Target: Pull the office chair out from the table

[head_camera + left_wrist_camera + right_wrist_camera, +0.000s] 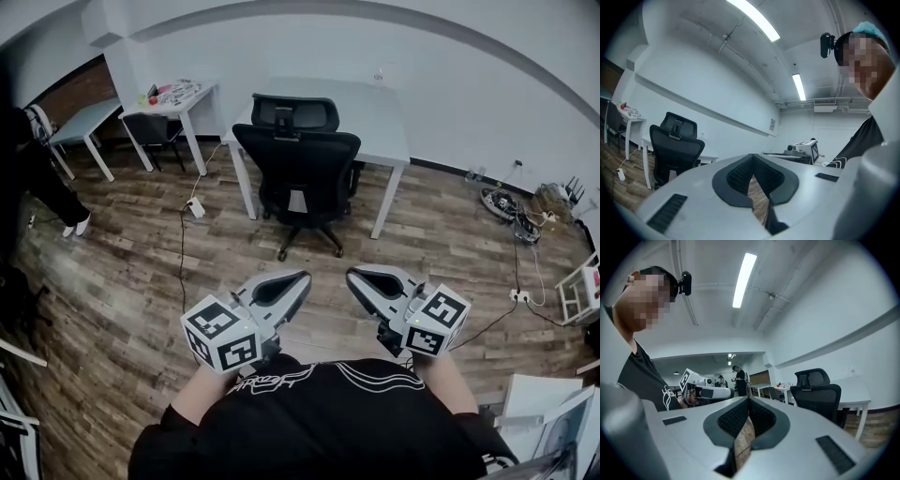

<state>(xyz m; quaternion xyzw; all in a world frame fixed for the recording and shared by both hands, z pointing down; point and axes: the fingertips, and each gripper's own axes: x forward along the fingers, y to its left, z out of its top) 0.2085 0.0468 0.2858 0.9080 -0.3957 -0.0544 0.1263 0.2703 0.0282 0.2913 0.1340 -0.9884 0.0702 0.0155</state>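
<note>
A black office chair point(298, 175) with a headrest stands tucked against the front of a white table point(380, 117), its back toward me. Both grippers hover low in front of my body, well short of the chair. My left gripper point(298, 282) is shut with nothing in it, and my right gripper point(357, 278) is shut and empty too, the tips turned toward each other. In the left gripper view the chair point(675, 147) is at the left; in the right gripper view the chair point(818, 392) is at the right.
A second white desk point(173, 103) with small items and a dark chair point(153, 129) stands at the back left. A power strip and cable point(195, 206) lie on the wood floor left of the chair. More cables and clutter point(511, 206) lie at the right. A person's legs point(52, 192) are at the far left.
</note>
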